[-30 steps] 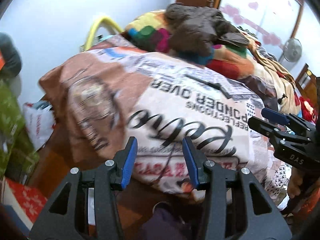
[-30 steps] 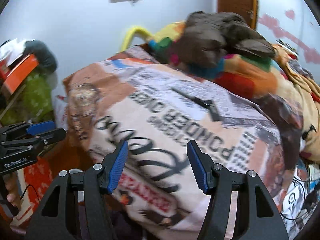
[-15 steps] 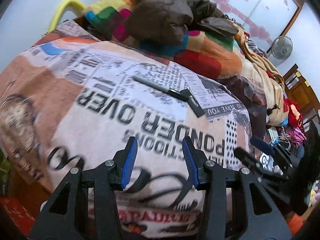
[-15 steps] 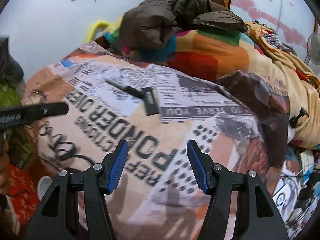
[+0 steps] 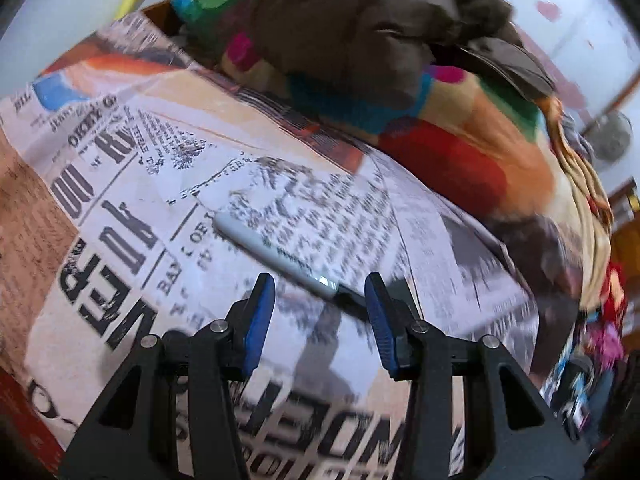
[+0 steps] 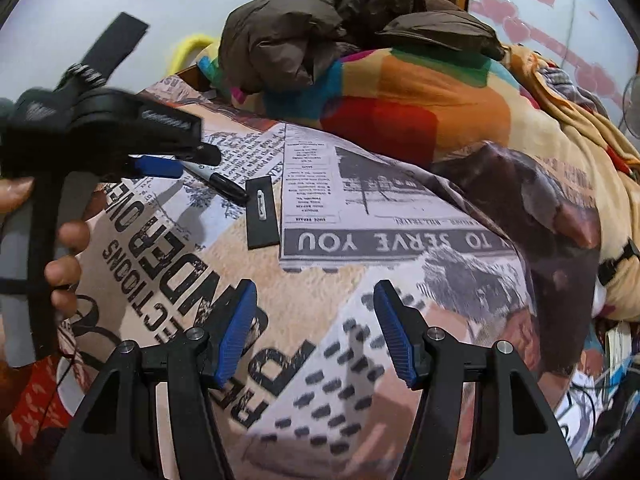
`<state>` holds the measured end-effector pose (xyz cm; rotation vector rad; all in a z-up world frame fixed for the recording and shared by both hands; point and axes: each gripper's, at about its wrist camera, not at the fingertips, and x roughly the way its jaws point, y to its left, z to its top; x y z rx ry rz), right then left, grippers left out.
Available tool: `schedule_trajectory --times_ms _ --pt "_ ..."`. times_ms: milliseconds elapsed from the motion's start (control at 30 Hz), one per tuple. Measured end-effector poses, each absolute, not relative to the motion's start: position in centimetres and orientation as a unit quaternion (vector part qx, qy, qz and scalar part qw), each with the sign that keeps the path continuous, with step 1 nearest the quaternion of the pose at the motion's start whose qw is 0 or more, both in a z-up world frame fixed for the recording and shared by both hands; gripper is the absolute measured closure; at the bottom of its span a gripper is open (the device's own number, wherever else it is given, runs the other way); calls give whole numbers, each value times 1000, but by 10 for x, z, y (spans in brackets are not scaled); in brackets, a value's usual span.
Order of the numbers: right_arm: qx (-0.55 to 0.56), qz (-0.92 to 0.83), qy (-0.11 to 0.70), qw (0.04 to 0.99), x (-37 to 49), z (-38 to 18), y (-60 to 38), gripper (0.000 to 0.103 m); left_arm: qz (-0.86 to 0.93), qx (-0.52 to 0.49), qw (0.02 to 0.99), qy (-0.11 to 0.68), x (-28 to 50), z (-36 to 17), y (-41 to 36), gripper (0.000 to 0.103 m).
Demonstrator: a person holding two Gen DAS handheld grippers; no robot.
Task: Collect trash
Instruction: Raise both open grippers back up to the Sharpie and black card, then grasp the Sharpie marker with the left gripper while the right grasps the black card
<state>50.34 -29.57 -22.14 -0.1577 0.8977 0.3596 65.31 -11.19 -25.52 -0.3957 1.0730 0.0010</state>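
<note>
A slim white marker pen with a black cap is lying flat on the newspaper-print bedcover, its cap end touching a flat black rectangular card lying alongside.

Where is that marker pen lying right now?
The marker lies on the newspaper-print blanket, just ahead of the left gripper. In the right wrist view it sits upper left, its black cap end touching a flat black strip.

I am carrying two matching black frames, my left gripper and right gripper; ribbed blue pads, silver screws showing
</note>
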Motion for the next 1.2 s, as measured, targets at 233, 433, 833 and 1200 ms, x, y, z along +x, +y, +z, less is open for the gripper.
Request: schedule_trajectory --times_ms 233,433,833,1200 --pt "-28 205 447 870 524 -235 -286 46 28 -128 853 505 662 -264 -135 57" --pt "-65 204 454 865 538 -245 -260 46 33 -21 872 488 652 -270 -150 57" --pt "-100 196 430 875 553 -249 -234 46 -10 -19 871 490 622 -271 -95 91" --pt "-75 134 447 882 560 -244 -218 79 -33 -13 873 486 600 -271 -91 93"
